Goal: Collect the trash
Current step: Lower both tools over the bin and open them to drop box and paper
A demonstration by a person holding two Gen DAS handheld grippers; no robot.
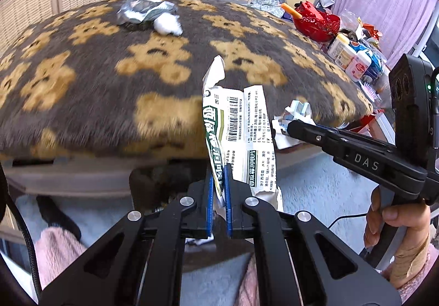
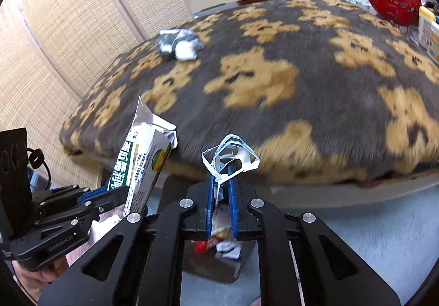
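My left gripper (image 1: 218, 174) is shut on a torn white and green medicine box (image 1: 236, 130), held upright off the table's front edge; it also shows in the right wrist view (image 2: 145, 163). My right gripper (image 2: 221, 177) is shut on a small crumpled white wrapper (image 2: 230, 155), seen at the tip of the right gripper in the left wrist view (image 1: 296, 116). Below the right gripper stands a dark bin (image 2: 216, 259) with trash inside. A crumpled silver packet (image 1: 145, 11) and a white tissue wad (image 1: 168, 25) lie at the table's far left.
The table carries a brown fuzzy cover with tan bear shapes (image 1: 137, 64). A red basket (image 1: 315, 20) and several bottles (image 1: 354, 56) stand at the far right. A woven screen (image 2: 68, 31) is on the left, pale carpet (image 2: 370, 226) below.
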